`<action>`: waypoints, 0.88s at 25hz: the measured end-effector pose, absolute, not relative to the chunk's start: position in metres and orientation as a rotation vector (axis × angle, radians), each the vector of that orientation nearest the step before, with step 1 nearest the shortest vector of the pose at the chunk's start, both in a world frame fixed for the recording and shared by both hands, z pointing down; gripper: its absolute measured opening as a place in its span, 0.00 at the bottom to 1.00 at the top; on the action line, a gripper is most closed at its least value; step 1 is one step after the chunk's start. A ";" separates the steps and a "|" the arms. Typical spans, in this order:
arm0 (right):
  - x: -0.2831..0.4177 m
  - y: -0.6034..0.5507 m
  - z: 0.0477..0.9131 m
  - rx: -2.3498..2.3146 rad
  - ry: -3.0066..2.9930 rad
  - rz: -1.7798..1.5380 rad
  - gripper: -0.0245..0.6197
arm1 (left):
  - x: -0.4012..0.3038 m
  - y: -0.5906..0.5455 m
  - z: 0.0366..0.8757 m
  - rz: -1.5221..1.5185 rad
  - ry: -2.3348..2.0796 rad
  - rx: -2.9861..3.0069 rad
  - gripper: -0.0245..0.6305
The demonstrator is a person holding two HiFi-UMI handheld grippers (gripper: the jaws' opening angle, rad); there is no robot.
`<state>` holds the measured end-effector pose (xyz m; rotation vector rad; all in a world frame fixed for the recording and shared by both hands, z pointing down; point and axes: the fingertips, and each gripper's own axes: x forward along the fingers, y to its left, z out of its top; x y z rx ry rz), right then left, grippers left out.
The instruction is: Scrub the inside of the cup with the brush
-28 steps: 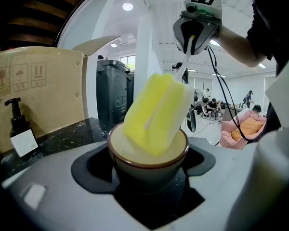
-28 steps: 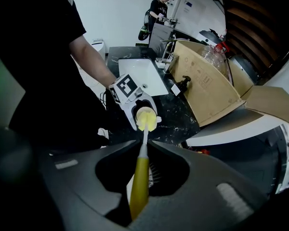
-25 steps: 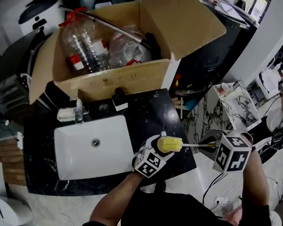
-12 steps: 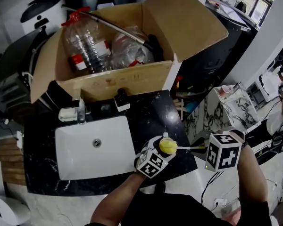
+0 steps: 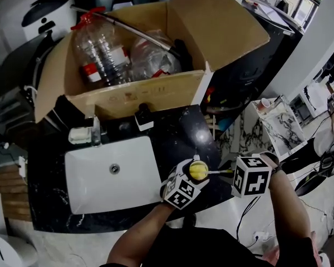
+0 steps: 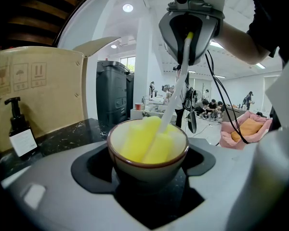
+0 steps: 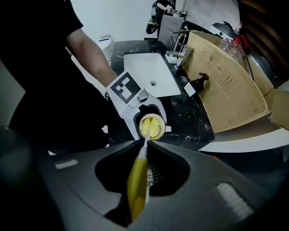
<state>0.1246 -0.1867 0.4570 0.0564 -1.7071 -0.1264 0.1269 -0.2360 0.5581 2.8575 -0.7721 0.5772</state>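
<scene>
**Brush and cup share one axis**

The cup, just right of the sink, is clamped in the left gripper with its mouth facing the right gripper. That one pinches the brush by the handle. The yellow head sits inside the cup, so scrubbing likely runs along this line.

We see a black marble countertop beneath the left gripper. To that gripper's left, a white sink is set into it. Beyond stand a faucet, a pump bottle and a cardboard box.
</scene>
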 end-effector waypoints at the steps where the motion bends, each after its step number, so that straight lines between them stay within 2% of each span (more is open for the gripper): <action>1: 0.124 -0.188 0.458 0.073 -1.719 -0.121 0.11 | 0.127 -0.236 0.558 0.577 -0.772 2.858 0.68; 5: 0.121 -0.186 0.459 0.140 -1.783 -0.085 0.12 | 0.127 -0.236 0.559 0.576 -0.764 2.862 0.68; 8: 0.131 -0.184 0.457 0.186 -1.768 -0.096 0.21 | 0.128 -0.235 0.559 0.578 -0.751 2.866 0.68; 11: 0.145 -0.185 0.444 0.257 -1.824 -0.076 0.25 | 0.128 -0.234 0.558 0.574 -0.749 2.871 0.68; 17: 0.173 -0.189 0.426 0.414 -2.102 0.143 0.25 | 0.128 -0.235 0.559 0.579 -0.758 2.866 0.68; 22: 0.155 -0.192 0.435 0.430 -2.291 0.259 0.24 | 0.127 -0.235 0.560 0.588 -0.778 2.850 0.68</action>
